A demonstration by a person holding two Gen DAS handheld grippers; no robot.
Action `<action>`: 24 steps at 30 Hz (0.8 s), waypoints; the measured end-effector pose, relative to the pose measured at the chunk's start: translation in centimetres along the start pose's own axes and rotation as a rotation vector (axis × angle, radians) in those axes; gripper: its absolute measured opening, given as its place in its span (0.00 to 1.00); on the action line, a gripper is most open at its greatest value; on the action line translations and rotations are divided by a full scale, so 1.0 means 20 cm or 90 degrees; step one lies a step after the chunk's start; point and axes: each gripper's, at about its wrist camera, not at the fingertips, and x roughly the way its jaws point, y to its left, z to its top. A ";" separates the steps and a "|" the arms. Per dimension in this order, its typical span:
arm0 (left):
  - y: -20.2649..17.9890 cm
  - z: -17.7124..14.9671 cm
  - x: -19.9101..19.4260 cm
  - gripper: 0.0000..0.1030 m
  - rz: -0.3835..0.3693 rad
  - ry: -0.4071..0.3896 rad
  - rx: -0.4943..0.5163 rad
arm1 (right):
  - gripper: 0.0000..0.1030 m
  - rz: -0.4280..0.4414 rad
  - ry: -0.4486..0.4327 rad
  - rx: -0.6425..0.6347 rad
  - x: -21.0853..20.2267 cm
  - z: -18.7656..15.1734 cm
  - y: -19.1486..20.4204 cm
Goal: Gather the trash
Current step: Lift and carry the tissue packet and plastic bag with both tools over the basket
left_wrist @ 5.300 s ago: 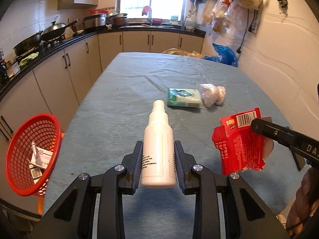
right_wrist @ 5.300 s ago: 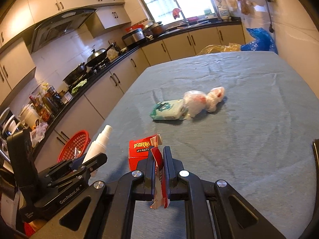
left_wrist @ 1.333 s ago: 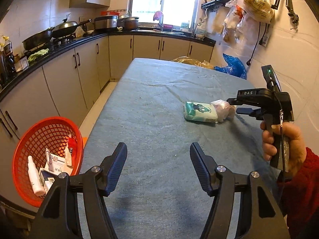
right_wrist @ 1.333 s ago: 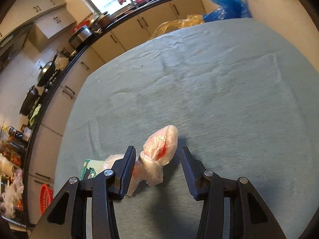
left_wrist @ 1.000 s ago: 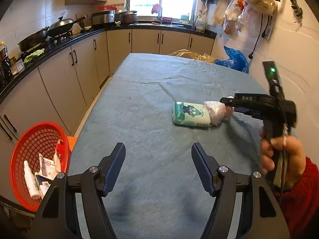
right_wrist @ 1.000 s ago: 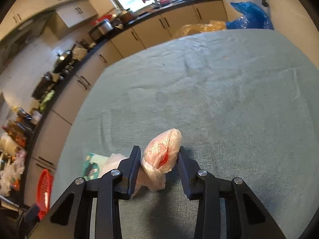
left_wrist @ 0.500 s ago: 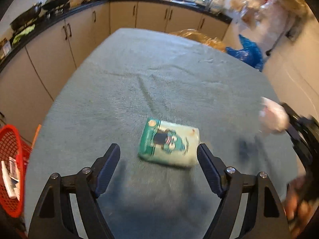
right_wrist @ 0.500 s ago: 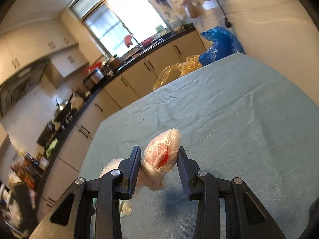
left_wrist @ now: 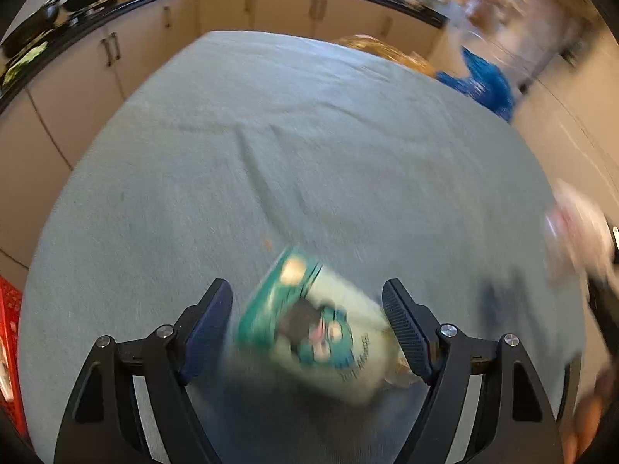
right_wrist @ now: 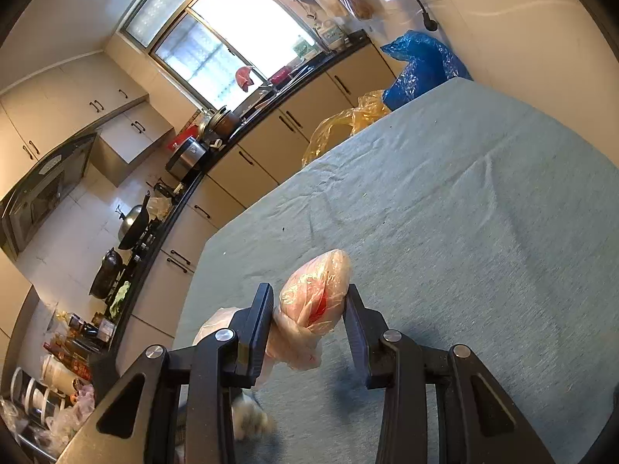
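A green and white tissue pack (left_wrist: 309, 332) lies flat on the grey-blue table cloth (left_wrist: 271, 135), blurred in the left wrist view. My left gripper (left_wrist: 307, 290) stands open, tilted down over it, one pad on each side of the pack and neither pressing it. My right gripper (right_wrist: 307, 294) is shut on a knotted pinkish plastic bag (right_wrist: 321, 274) and holds it above the table. A whitish lump of that bag (right_wrist: 216, 321) hangs left of the left finger. At the right edge of the left wrist view the same bag (left_wrist: 576, 224) shows as a blur.
A red basket (left_wrist: 9, 328) shows at the left edge, below table level. Blue (right_wrist: 421, 62) and yellow (right_wrist: 348, 123) plastic bags sit beyond the table's far end. Kitchen cabinets and a counter with pans (right_wrist: 131, 224) run along the left.
My left gripper has come forward and down until the tissue pack lies between its jaws. The right gripper has lifted the bag off the table and rolled.
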 end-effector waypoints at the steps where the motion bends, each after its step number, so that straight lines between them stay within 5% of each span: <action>1: -0.01 -0.06 -0.03 0.76 -0.005 0.003 0.012 | 0.38 0.005 0.004 0.001 0.00 0.00 0.00; 8: -0.04 -0.40 -0.26 0.78 0.007 -0.015 0.059 | 0.38 0.018 0.004 -0.006 -0.01 -0.02 0.03; 12: -0.08 -0.39 -0.33 0.80 0.044 -0.077 0.064 | 0.38 0.016 -0.006 -0.012 -0.03 -0.03 0.04; 19: -0.21 -0.32 -0.18 0.81 0.101 -0.060 0.120 | 0.38 0.006 -0.013 -0.010 -0.03 -0.02 0.02; 20: -0.21 -0.31 -0.16 0.78 0.102 -0.060 0.119 | 0.38 0.005 -0.013 -0.011 -0.03 -0.02 0.02; 22: -0.19 -0.30 -0.13 0.55 0.096 -0.050 0.099 | 0.38 0.004 -0.014 -0.016 -0.03 -0.03 0.03; 24: -0.17 -0.30 -0.12 0.50 0.079 -0.051 0.086 | 0.38 0.005 -0.014 -0.023 -0.03 -0.03 0.04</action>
